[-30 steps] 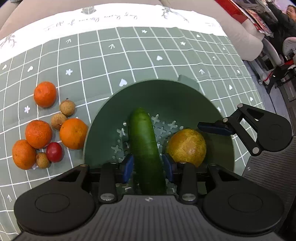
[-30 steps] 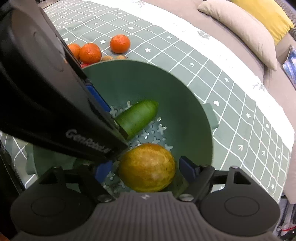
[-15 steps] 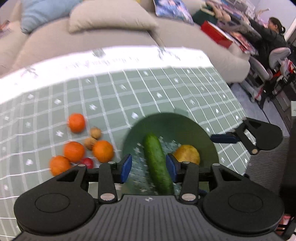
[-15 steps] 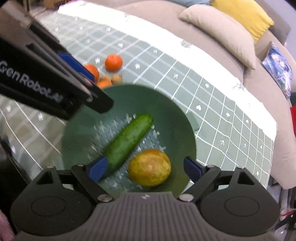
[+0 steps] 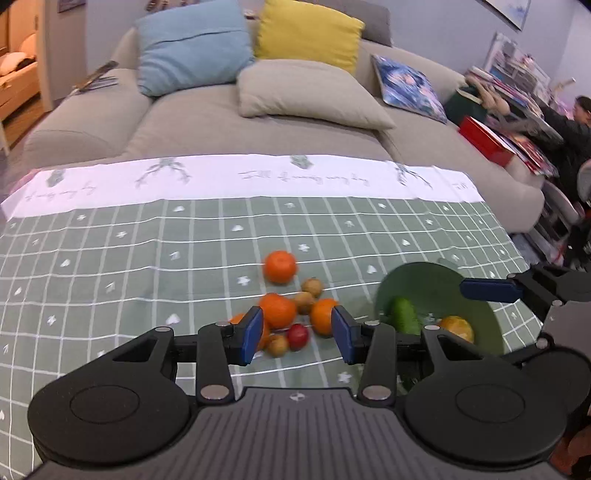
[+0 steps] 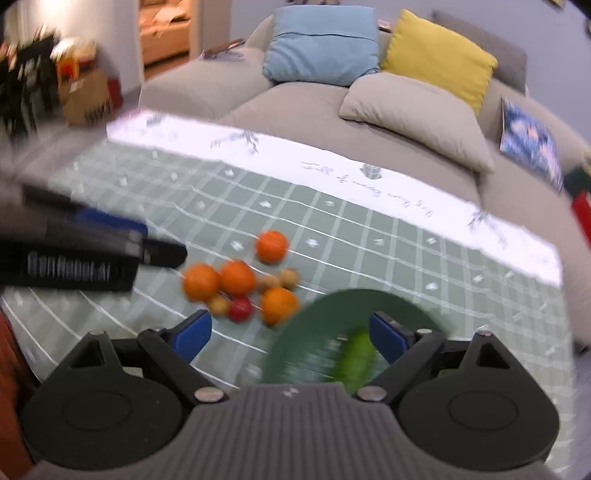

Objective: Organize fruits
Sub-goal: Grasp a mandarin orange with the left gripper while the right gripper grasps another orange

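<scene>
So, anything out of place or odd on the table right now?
One oddity: a cucumber lies in the green bowl beside a yellow-orange fruit, though it's a fruit job. The oranges and small fruits sit loose on the cloth, nothing spilled.

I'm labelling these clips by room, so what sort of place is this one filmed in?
Most likely a home living room. A grey sofa with a blue cushion and a yellow cushion stands behind a low table under a green checked cloth, with oranges and a green bowl on it.
</scene>
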Action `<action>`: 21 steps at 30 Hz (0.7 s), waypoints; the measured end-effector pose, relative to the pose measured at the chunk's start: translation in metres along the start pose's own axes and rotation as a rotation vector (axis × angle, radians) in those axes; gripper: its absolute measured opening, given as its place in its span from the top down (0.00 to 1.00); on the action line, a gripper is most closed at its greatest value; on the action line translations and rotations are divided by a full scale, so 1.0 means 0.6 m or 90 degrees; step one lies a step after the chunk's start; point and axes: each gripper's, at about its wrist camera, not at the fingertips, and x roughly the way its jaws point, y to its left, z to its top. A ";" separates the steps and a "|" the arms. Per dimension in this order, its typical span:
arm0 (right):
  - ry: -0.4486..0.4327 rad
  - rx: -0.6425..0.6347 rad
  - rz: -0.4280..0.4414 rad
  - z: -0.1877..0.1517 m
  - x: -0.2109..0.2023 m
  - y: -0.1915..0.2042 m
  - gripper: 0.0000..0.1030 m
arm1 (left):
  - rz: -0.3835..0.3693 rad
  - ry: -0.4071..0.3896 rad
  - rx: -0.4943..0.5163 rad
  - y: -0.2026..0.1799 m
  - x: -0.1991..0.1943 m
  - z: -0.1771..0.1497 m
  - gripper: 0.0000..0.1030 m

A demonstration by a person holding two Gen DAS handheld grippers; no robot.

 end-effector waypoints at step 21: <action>0.010 -0.129 0.062 -0.030 0.077 0.079 0.42 | -0.007 0.061 -0.014 0.067 0.050 -0.073 0.52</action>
